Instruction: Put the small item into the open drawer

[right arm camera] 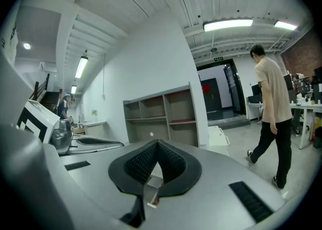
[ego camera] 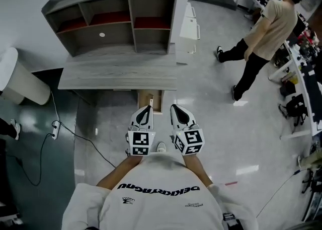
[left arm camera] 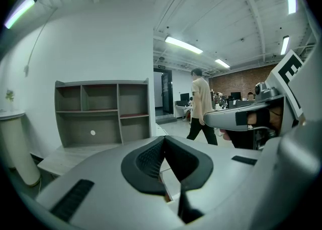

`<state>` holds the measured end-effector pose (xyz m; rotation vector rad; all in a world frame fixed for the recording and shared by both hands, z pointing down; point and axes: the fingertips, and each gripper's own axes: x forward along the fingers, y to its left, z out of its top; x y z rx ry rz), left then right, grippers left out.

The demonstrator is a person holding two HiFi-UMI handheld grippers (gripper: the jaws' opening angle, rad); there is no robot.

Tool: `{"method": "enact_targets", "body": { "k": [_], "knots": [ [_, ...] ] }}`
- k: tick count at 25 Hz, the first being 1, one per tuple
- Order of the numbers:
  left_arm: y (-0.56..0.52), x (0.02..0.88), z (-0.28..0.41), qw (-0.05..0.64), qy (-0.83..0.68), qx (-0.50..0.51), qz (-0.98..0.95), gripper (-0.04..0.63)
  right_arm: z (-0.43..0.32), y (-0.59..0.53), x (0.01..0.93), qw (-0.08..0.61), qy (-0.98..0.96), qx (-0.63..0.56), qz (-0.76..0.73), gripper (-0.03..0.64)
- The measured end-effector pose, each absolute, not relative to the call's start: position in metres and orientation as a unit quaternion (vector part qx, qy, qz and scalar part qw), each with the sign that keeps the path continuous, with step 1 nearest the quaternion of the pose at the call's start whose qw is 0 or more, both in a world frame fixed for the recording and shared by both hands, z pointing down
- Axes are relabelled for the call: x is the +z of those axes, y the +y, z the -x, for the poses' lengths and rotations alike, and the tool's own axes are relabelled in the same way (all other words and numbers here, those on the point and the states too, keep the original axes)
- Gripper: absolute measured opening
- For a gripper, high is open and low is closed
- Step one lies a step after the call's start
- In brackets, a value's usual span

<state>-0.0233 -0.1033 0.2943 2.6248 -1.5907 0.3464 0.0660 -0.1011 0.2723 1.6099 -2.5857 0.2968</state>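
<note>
In the head view an open wooden drawer (ego camera: 150, 100) sticks out from under the front edge of a grey desk (ego camera: 115, 70). My left gripper (ego camera: 147, 108) and right gripper (ego camera: 174, 107) hover side by side just in front of it, both pointing at the desk. The left gripper (left arm camera: 163, 139) has its black pads pressed together with nothing between them. The right gripper (right arm camera: 157, 143) also has its tips meeting; part of the drawer (right arm camera: 152, 191) shows through the gap below them. No small item is visible in any view.
A grey shelf unit (ego camera: 115, 15) with red-lined compartments stands on the desk. A white cabinet (ego camera: 190, 25) sits to its right and a white round bin (ego camera: 20, 80) to its left. A cable and power strip (ego camera: 55, 131) lie on the floor. A person (ego camera: 261, 32) walks at the right.
</note>
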Motion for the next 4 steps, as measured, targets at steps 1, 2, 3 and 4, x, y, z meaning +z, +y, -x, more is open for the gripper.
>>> {"method": "enact_targets", "body": {
  "k": [1,2,3,4],
  "knots": [
    [-0.1069,0.2927,0.0214,0.024,-0.515,0.11,-0.85,0.015,-0.0679,-0.1042,0.2697,0.038,-0.845,0.092,-0.526,0.028],
    [-0.1101,0.2913,0.0197,0.022,-0.515,0.107,-0.85,0.015,-0.0697,-0.1071,0.2675,0.037,-0.845,0.088,-0.526,0.029],
    [-0.1125,0.2902,0.0182,0.02,-0.515,0.105,-0.851,0.015,-0.0712,-0.1095,0.2658,0.035,-0.845,0.085,-0.526,0.029],
    [-0.1146,0.2894,0.0167,0.019,-0.515,0.103,-0.851,0.015,-0.0727,-0.1116,0.2644,0.034,-0.846,0.082,-0.526,0.029]
  ]
}}
